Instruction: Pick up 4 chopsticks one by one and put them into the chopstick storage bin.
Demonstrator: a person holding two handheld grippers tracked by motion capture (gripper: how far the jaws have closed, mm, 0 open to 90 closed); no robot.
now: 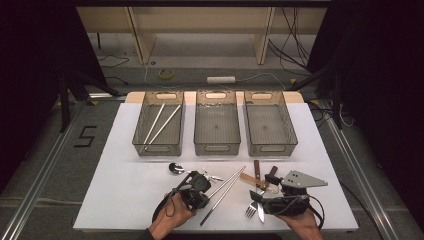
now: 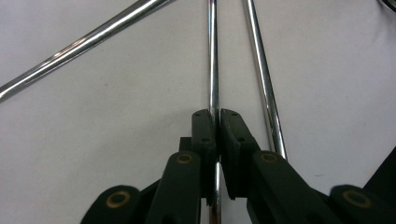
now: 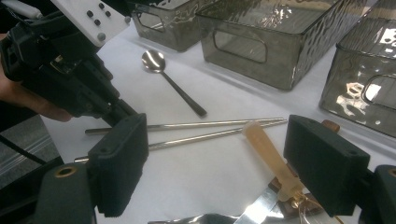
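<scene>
Two metal chopsticks point(image 1: 225, 191) lie side by side on the white table point(image 1: 125, 200), slanting up to the right. My left gripper point(image 2: 215, 114) is shut on one chopstick point(image 2: 213, 70), pads pressed on its shaft; the second chopstick point(image 2: 264, 84) runs just to its right. In the high view the left gripper point(image 1: 207, 194) sits at the chopsticks' near end. My right gripper point(image 3: 215, 168) is open, jaws wide apart above a knife with a pale handle point(image 3: 271, 151). It hovers at the cutlery pile point(image 1: 257, 200).
Three grey see-through bins stand in a row at the back: the left bin point(image 1: 157, 148) holds two chopsticks, the middle bin point(image 1: 217, 148) and right bin point(image 1: 272, 148) look bare. A black-handled spoon point(image 1: 175, 168), a fork point(image 1: 250, 210) and wooden-handled knives point(image 1: 257, 170) lie nearby.
</scene>
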